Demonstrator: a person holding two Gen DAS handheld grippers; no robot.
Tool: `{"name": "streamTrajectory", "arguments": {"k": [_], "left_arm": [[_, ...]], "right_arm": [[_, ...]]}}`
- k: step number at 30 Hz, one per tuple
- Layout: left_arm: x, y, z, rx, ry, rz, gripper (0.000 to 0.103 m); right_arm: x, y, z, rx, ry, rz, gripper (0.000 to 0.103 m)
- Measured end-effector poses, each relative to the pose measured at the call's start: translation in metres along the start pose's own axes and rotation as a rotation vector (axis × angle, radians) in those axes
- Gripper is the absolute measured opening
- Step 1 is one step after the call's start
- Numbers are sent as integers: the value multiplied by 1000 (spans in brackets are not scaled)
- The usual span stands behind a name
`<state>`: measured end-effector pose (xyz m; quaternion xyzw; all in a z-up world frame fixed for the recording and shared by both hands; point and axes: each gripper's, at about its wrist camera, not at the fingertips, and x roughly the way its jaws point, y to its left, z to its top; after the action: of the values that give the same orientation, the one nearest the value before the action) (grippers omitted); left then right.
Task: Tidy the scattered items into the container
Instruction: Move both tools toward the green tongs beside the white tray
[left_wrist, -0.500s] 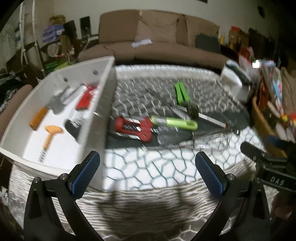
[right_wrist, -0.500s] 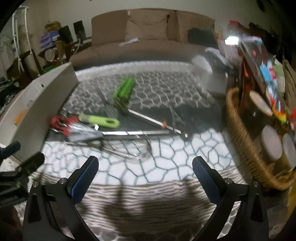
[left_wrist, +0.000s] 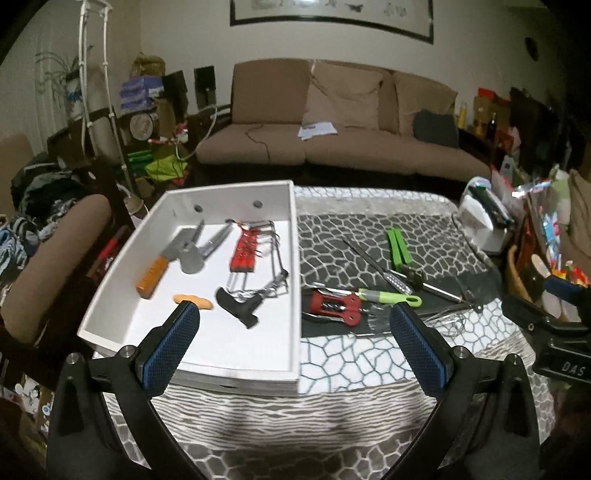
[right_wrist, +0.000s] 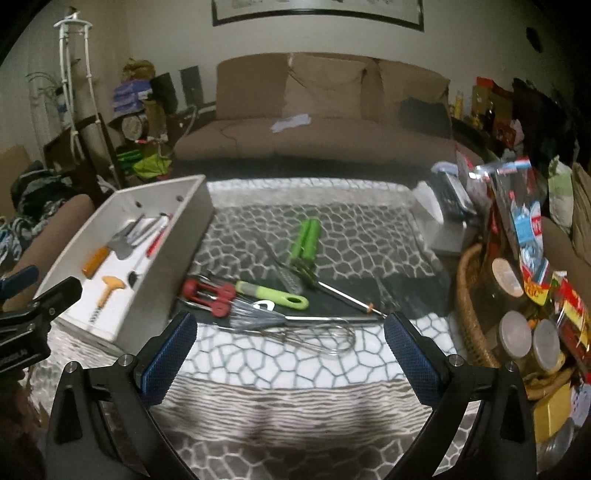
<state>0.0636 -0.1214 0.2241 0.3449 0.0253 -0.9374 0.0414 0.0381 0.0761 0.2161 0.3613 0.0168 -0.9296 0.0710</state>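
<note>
A white box (left_wrist: 295, 280) (right_wrist: 173, 254) stands at the table's left and holds an orange-handled tool (left_wrist: 152, 277), red skewers (left_wrist: 243, 249), a black corkscrew (left_wrist: 236, 302) and an orange corkscrew (right_wrist: 109, 286). Right of it lie a red opener (left_wrist: 334, 306) (right_wrist: 208, 295), a green-handled utensil (left_wrist: 388, 296) (right_wrist: 273, 294), a green tool (left_wrist: 395, 247) (right_wrist: 306, 240) and a wire whisk (right_wrist: 317, 338). My left gripper (left_wrist: 293, 341) hangs open over the box's near right corner. My right gripper (right_wrist: 290, 349) is open above the whisk, holding nothing.
A wicker basket (right_wrist: 467, 314) with jars and packets crowds the right table edge. A white appliance (left_wrist: 484, 221) sits at the far right. A brown sofa (left_wrist: 332, 122) is behind the table, and a padded chair (left_wrist: 51, 258) stands left of the box.
Both views have tilted up and pulled back, so the wall and picture show above the sofa. The left gripper has shifted left over the box. The items lie as before.
</note>
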Motion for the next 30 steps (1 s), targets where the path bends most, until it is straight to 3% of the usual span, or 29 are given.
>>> {"name": "streamTrajectory", "arguments": {"k": [14,22,30], "left_arm": [[-22,53,1,-20,-13,43,103],[0,29,0,11,14,12,103],[51,-23,10,52,58,-41,103]], "right_arm": [[-12,59,9,-4,-9,82,103],[1,37,9,5,9,51,103],[30,-9,14,32,37,13,103]]}}
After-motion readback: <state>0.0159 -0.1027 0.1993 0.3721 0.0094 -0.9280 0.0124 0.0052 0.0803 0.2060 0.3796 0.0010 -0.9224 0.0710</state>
